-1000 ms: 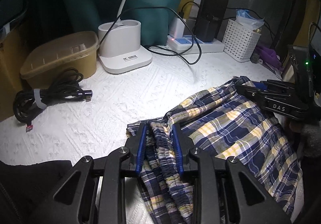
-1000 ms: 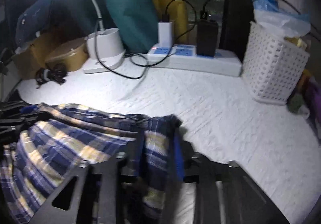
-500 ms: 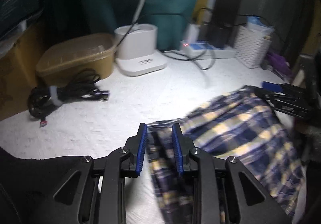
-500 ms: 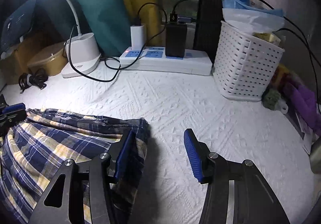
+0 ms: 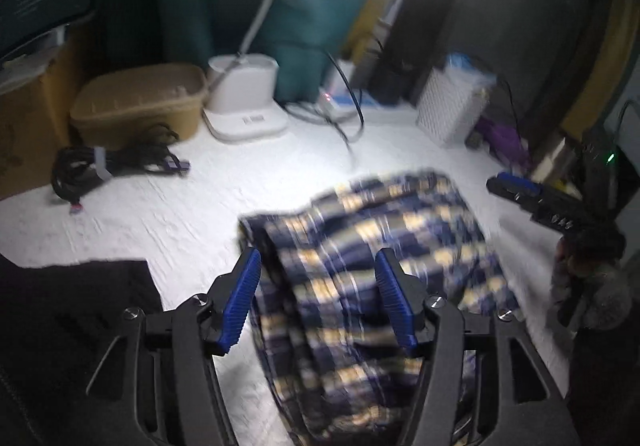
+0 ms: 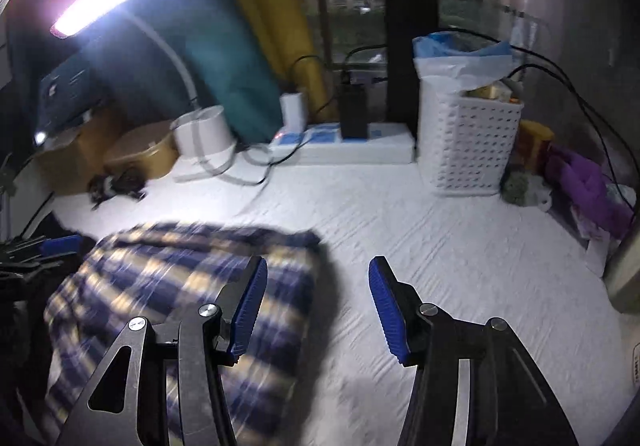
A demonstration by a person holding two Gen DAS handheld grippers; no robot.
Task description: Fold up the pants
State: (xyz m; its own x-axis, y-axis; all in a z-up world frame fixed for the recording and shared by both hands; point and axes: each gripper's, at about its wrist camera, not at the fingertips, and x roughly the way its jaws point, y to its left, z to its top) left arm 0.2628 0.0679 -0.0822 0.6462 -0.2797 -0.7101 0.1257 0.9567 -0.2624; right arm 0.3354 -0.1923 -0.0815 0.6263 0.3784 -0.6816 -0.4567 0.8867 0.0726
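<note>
At nine o'clock we see a cable bundle (image 5: 116, 168) on the white cloth (image 5: 168, 218). Our left gripper (image 5: 318, 300) is opening over the plaid pants (image 5: 372, 246), pads clear of them. The pants lie at centre. At three o'clock, our right gripper (image 6: 316, 310) stands spread, empty, beside their edge.
</note>
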